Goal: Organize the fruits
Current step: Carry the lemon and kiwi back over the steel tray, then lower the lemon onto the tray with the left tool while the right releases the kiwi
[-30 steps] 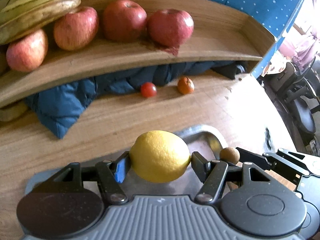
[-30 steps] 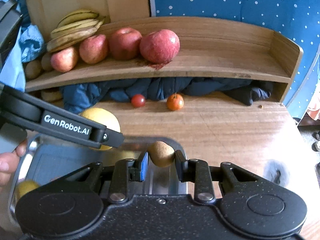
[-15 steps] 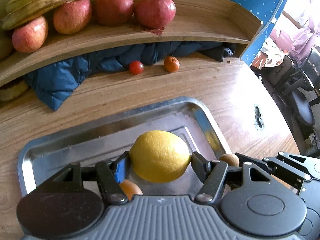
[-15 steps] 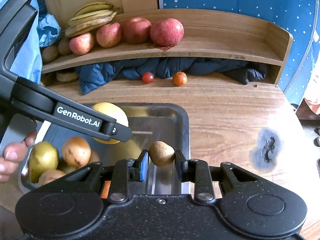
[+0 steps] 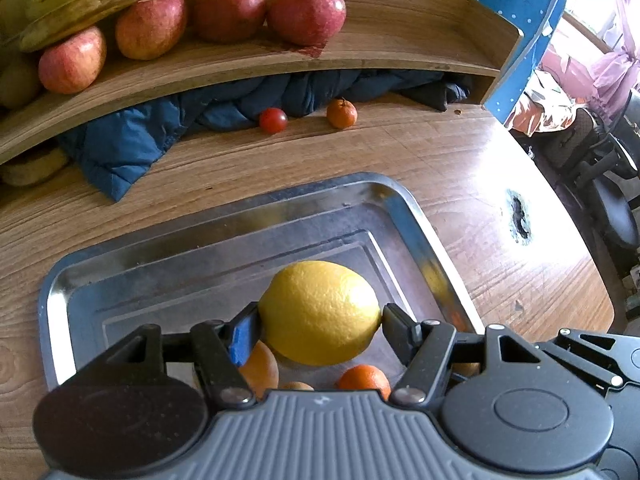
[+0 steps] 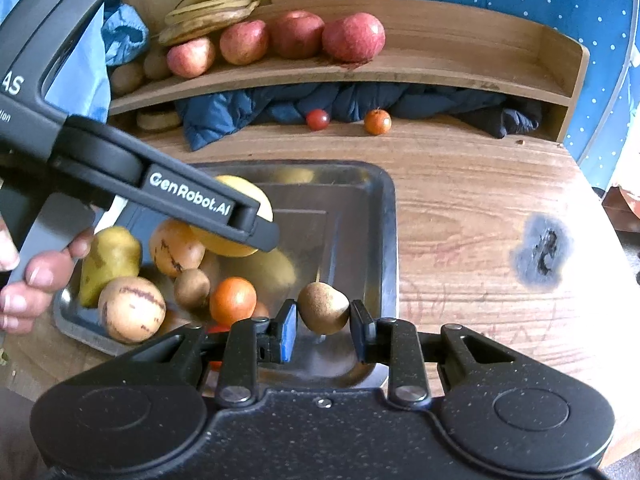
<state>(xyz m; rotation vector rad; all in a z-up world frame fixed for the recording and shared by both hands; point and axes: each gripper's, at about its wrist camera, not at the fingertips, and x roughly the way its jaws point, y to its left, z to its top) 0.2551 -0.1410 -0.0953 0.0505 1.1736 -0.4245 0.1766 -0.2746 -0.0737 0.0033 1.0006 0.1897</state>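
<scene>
My left gripper is shut on a yellow lemon and holds it above the steel tray. In the right wrist view that same lemon shows behind the left gripper's black finger. My right gripper is shut on a small brown kiwi, above the tray's right part. In the tray lie a pear, two striped yellowish fruits, another kiwi and an orange.
A wooden shelf at the back carries red apples and bananas. A blue jacket is stuffed under it. A cherry tomato and a small orange lie on the table. A person's hand is at left.
Both grippers have drawn back from the shelf toward the near side with their fruits. More of the tray and the fruits lying in it have come into view.
</scene>
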